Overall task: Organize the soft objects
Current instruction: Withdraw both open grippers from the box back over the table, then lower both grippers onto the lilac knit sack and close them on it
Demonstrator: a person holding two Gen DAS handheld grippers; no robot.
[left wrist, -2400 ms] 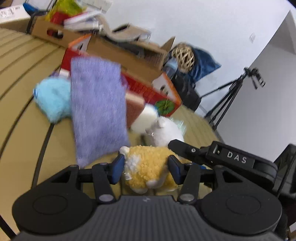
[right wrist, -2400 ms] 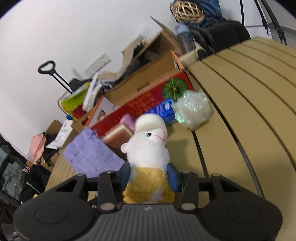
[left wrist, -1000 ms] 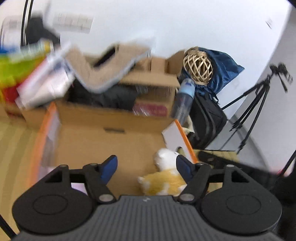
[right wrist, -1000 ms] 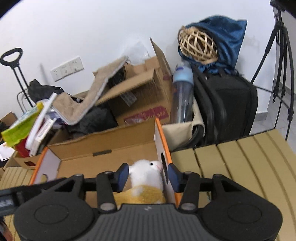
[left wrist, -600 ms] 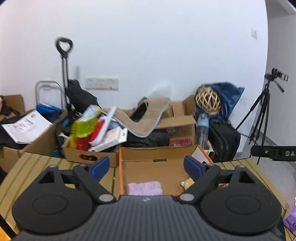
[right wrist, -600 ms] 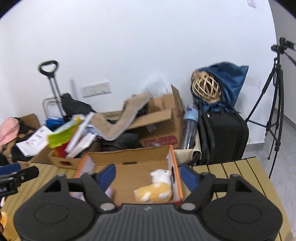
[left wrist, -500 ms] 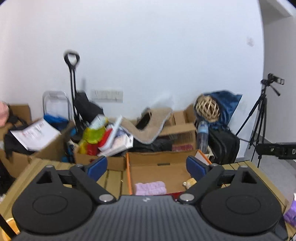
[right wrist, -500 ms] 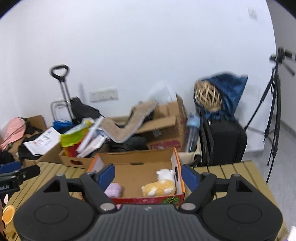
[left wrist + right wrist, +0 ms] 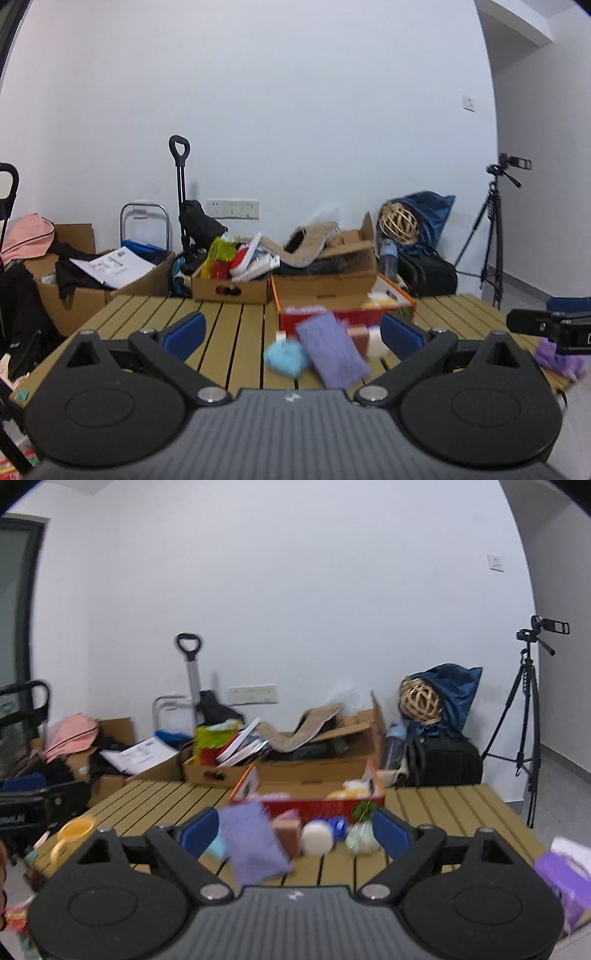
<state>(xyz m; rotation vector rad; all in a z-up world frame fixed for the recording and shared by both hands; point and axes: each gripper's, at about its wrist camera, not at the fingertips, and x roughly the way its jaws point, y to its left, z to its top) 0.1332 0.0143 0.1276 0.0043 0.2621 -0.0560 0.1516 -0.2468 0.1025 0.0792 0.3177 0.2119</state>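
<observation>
Slatted tan table (image 9: pixel 236 332), boards running away from the cameras toward a plain white wall (image 9: pixel 295 110); floor behind it is packed with open cardboard boxes (image 9: pixel 321 284) full of papers and clutter, a trolley handle (image 9: pixel 179 147), a wicker ball (image 9: pixel 400 223) on a blue bag, a tripod (image 9: pixel 495 229) at right. Red-sided cardboard box (image 9: pixel 314 801) sits at the table's far edge, long axis across the view; yellow-and-white plush toy (image 9: pixel 349 790) lies inside at its right end, only its top showing over the rim, heading unreadable. In front of the box, on the slats: fuzzy purple cloth (image 9: pixel 255 843), rectangular, long axis tilted toward lower right; fluffy light-blue ball (image 9: pixel 286 356) just left of it; brown block (image 9: pixel 288 834), white round puff (image 9: pixel 317 840), crinkly clear pouch (image 9: pixel 360 838) in a row, all motion-blurred. Yellow cup (image 9: pixel 75 829) near the left edge. Left gripper (image 9: pixel 293 332) and right gripper (image 9: pixel 295 825): jaws spread wide and opening further, nothing pinched, items only visible beyond the blue pads.
</observation>
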